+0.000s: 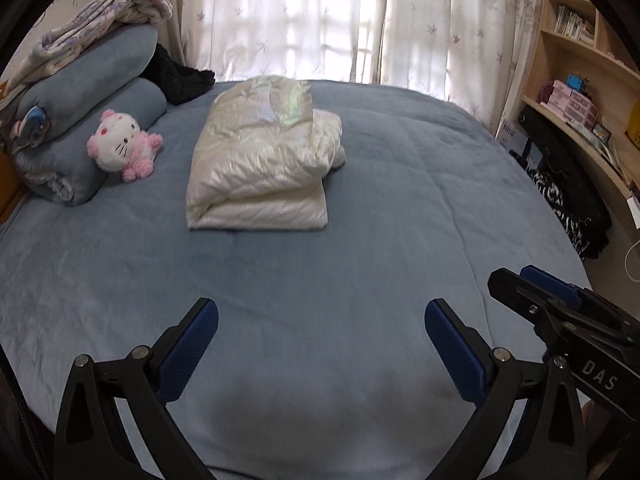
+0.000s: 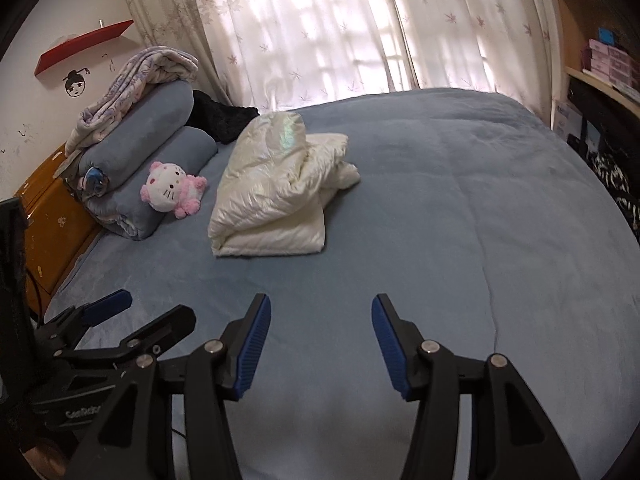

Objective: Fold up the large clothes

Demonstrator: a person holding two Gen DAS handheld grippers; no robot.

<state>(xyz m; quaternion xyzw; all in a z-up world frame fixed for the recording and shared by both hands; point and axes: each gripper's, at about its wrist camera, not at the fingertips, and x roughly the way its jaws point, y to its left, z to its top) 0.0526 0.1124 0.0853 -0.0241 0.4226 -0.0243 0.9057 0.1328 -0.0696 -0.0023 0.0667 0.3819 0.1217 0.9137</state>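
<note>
A wide bed (image 1: 360, 240) covered in a soft blue-grey blanket fills both views. Behind it, at twelve o'clock, pale curtains (image 1: 320, 20) with a leaf print glow with daylight. In the left wrist view a curved wooden bookshelf (image 1: 580, 60) stands at two o'clock, holding books and small pink boxes. At ten o'clock lie rolled blue bedding (image 1: 92, 92) topped by a patterned blanket, a dark fluffy item behind it, and a pink and white plush cat (image 1: 120, 144) leaning on the lower roll.

The task's garment, a cream padded jacket (image 1: 260, 160), lies folded into a thick bundle on the bed at about eleven o'clock, well apart from both tools.

The left gripper (image 1: 320, 328) hangs over bare blanket with its blue-padded fingers spread wide and nothing between them. The right gripper (image 2: 320, 320) also stands parted, more narrowly, and empty, just beside the left.

The right wrist view shows a red wall shelf (image 2: 84, 46) and an orange wooden headboard (image 2: 52, 216) at nine o'clock. Lens rims cut off the room's corners; the shelf contents and the dark striped heap below them are too small to identify.
</note>
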